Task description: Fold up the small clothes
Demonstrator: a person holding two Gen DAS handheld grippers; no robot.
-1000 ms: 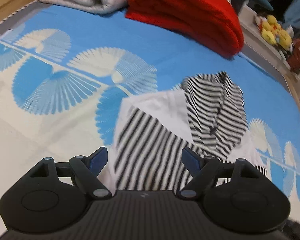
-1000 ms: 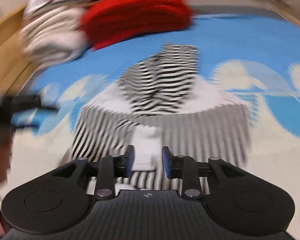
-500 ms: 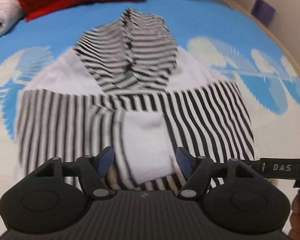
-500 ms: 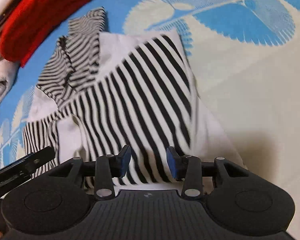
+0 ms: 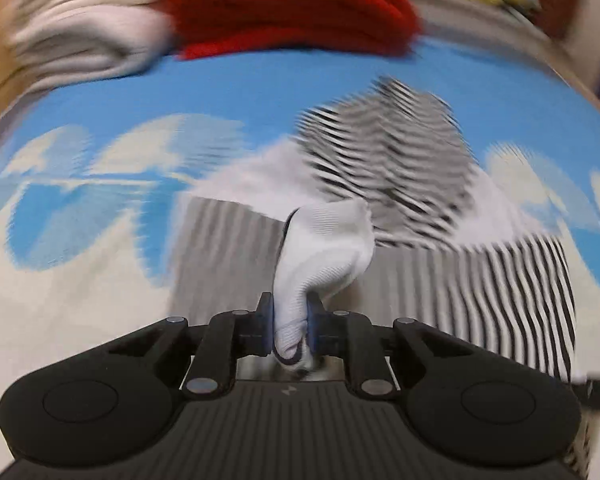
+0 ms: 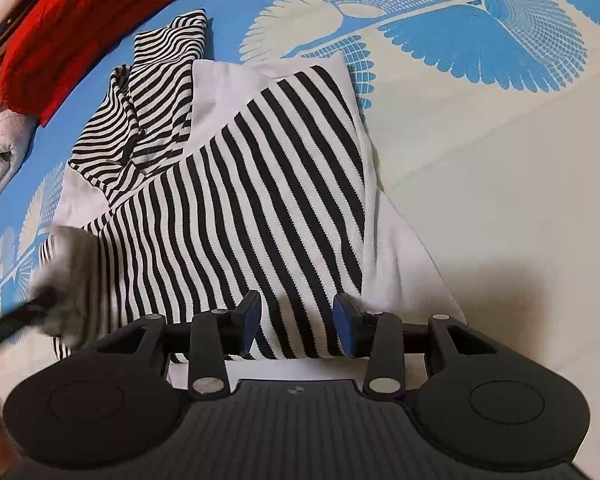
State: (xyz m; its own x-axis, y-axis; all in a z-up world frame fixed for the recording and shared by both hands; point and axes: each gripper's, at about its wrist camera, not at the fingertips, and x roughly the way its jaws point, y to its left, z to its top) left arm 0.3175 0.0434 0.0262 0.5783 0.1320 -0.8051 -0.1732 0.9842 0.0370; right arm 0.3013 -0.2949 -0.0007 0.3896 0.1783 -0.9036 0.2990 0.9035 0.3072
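Striped hoodie (image 6: pixel 236 200) lies on the bedsheet (image 6: pixel 500 160): your left gripper (image 5: pixel 290 330) pinches its white cuff (image 5: pixel 324 248); your right gripper (image 6: pixel 298 318) hovers, jaws apart.

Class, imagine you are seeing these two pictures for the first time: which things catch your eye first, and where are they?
The black-and-white striped garment lies spread across the middle of the blue patterned sheet. The left hand-held gripper is shut on a white cuff of it, lifted above the stripes. A folded red blanket sits at the far edge, beside pale folded fabric.

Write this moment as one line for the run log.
left hand-held gripper: shut on cuff | right hand-held gripper: open over striped top
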